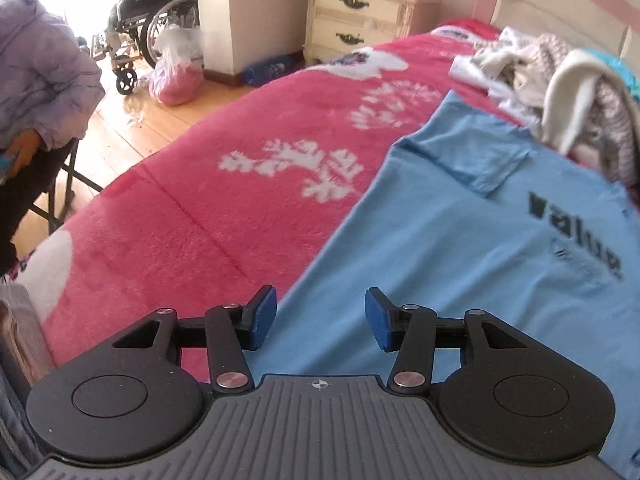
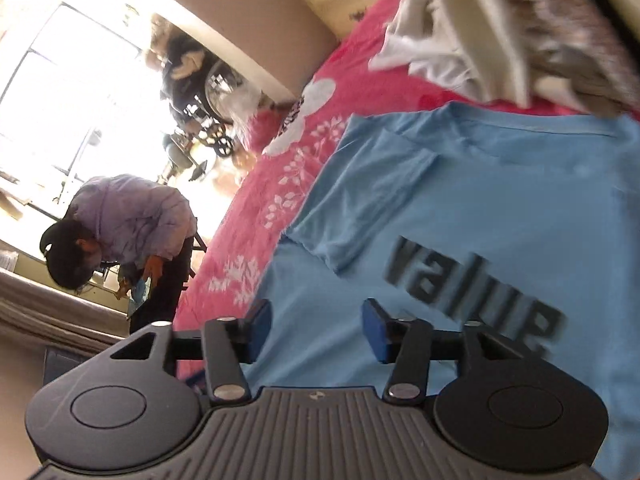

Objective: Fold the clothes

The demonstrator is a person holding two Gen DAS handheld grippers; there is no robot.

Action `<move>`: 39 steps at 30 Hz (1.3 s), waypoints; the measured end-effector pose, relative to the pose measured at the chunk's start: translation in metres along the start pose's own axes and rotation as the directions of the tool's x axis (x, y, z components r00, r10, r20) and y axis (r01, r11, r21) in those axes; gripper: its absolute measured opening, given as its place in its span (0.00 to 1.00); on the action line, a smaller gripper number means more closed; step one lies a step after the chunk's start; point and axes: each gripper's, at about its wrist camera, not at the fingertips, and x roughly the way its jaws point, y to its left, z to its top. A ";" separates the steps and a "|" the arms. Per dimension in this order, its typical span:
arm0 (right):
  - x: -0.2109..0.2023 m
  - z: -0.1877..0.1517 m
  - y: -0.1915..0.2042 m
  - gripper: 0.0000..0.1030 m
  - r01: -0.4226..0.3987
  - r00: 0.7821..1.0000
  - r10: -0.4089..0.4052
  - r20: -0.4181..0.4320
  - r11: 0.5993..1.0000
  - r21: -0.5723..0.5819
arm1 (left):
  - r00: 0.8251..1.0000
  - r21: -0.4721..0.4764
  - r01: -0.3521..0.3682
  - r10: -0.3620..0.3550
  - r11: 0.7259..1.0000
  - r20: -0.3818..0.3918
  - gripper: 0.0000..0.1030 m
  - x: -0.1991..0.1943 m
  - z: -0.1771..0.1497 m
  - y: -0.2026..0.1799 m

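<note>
Shirt: a blue T-shirt (image 1: pixel 460 240) lay flat on the pink blanket (image 1: pixel 240 200), filling the right half of the left wrist frame and the centre and right of the right wrist frame (image 2: pixel 460 200); one sleeve (image 1: pixel 472 164) was already folded in over the chest
Long axis: in the left view it ran from the lower centre up toward the collar at upper right, with the printed word at right
Left gripper (image 1: pixel 321 319): jaws spread, nothing between the pads, hovering above the shirt's side edge where blue met pink at the bottom centre
Right gripper (image 2: pixel 316 330): jaws spread and empty, over the shirt body just below and left of the print (image 2: pixel 472 300)
Nearer hand: judged the left, since its jaws straddled the side edge
Pose: both pointed steeply down and forward at the cloth; blur in both views suggested motion
Next move: probably a pinch on the near hem or side, neither yet touching
Pile: unfolded clothes (image 1: pixel 560 92) sat beyond the collar, upper right
Bystander: a person in a lilac jacket (image 2: pixel 132 216) bent over at left, well apart from the bed
</note>
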 end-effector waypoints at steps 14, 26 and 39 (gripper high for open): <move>0.187 0.125 0.046 0.64 0.283 0.941 -0.267 -0.207 0.957 0.054 | 0.997 0.109 -0.068 0.072 0.992 -0.041 0.47 0.032 -0.010 -0.003; 0.241 0.122 0.050 0.61 0.418 0.868 -0.397 -0.298 0.908 0.009 | 0.999 0.228 -0.040 0.033 0.973 0.034 0.02 0.028 -0.023 -0.020; 0.162 0.099 0.014 0.06 0.327 0.940 -0.306 -0.148 0.934 0.145 | 0.964 0.077 0.257 -0.261 0.963 0.054 0.01 0.008 -0.029 -0.017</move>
